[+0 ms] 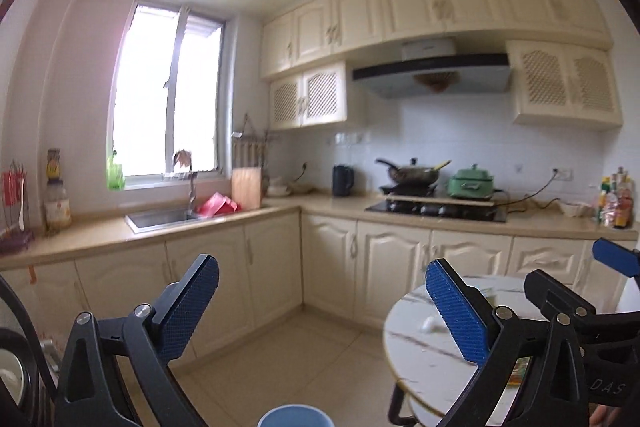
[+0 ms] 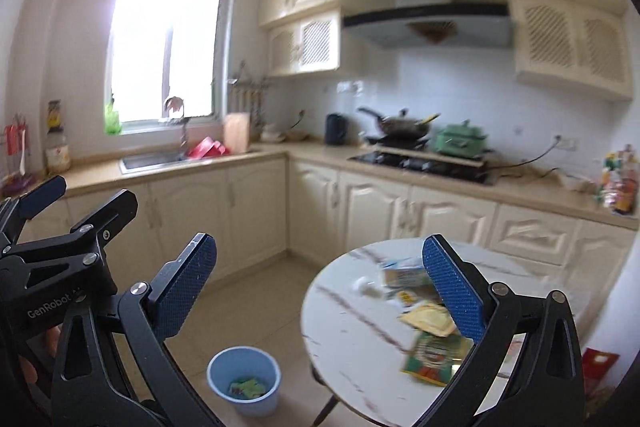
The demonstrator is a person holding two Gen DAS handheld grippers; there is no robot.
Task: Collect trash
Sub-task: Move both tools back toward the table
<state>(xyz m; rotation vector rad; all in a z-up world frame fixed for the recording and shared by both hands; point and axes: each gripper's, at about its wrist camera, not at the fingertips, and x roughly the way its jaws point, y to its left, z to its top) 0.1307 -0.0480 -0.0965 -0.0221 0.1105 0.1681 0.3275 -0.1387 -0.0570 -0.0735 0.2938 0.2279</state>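
- Both tools wide open, empty: left gripper [image 1: 322, 301], right gripper [image 2: 320, 285].
- Trash on round white marble-pattern table [image 2: 344, 323]: yellow crinkled wrapper [image 2: 426, 321], green-orange printed packet [image 2: 434, 357], small white crumpled scrap [image 2: 366, 287].
- Likely light, thin, slippery; best pinched at a raised edge.
- Light-blue plastic bin [image 2: 244, 383] on floor beside table, green scrap already inside.
- Nothing blocking the path between table and bin.

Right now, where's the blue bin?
Right wrist view, bottom centre: the blue bin stands on the floor, just left of the round marble table.
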